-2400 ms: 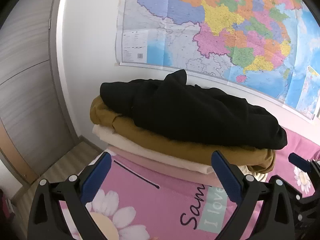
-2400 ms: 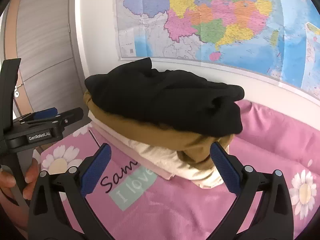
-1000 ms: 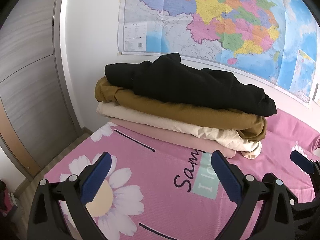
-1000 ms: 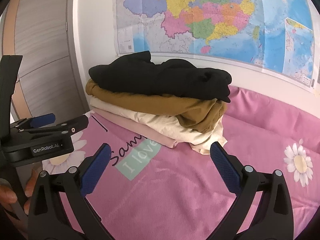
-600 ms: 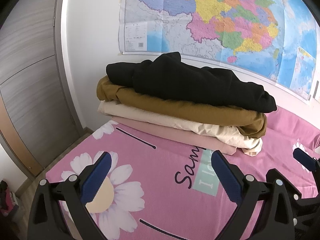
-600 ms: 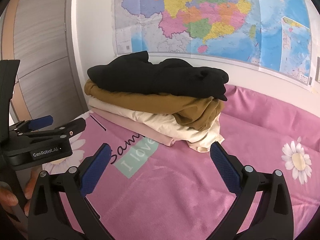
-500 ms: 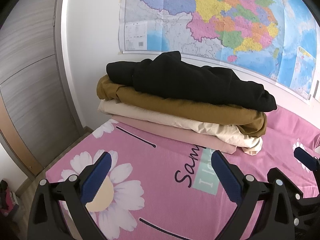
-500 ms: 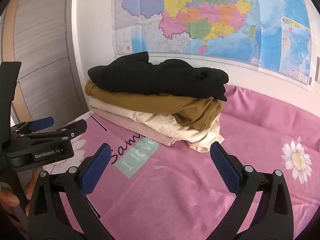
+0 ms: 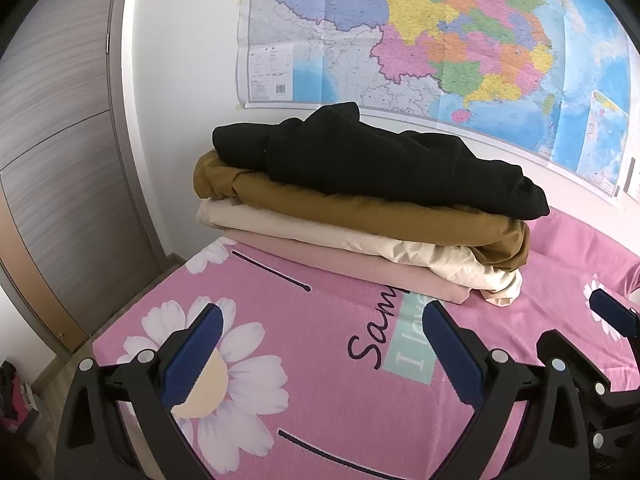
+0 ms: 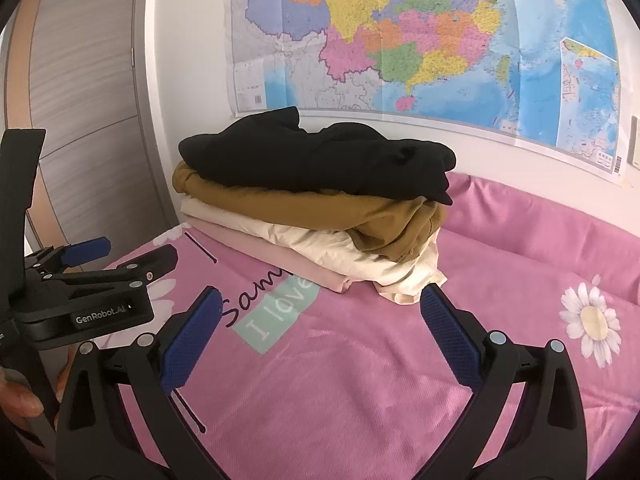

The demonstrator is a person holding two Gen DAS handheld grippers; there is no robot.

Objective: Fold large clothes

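Left wrist view shows the left claw (image 9: 320,330) wide open, its two blue pads far apart, with nothing between them. It hangs over the pink bed cover (image 9: 320,400), the one with white daisies and dark writing on it. Right wrist view shows the right claw (image 10: 318,318) wide open too, and it holds nothing. It hangs over the same cover, just beside the left claw, which sits at the left edge of that view with a bit of the person's hand (image 10: 20,400) under it.

Past both claws, near the head of the bed and up against the white wall, is a pile of clothes (image 9: 360,216). A black top (image 9: 380,164) lies on the very top. It looks more bunched than flat. Under it is a brown piece (image 9: 360,208), then a cream piece (image 9: 312,228), then a pale pink piece (image 9: 344,260) at the bottom, touching the bed. A big map (image 9: 440,40) hangs on the wall behind the pile. A gray door (image 9: 60,140) is off to the left.

I think most of the job is done. Four pieces are folded and stacked. No loose clothes show on the bed in either view. The black top could maybe use a little tidying. If more clothes wait, they are out of sight.
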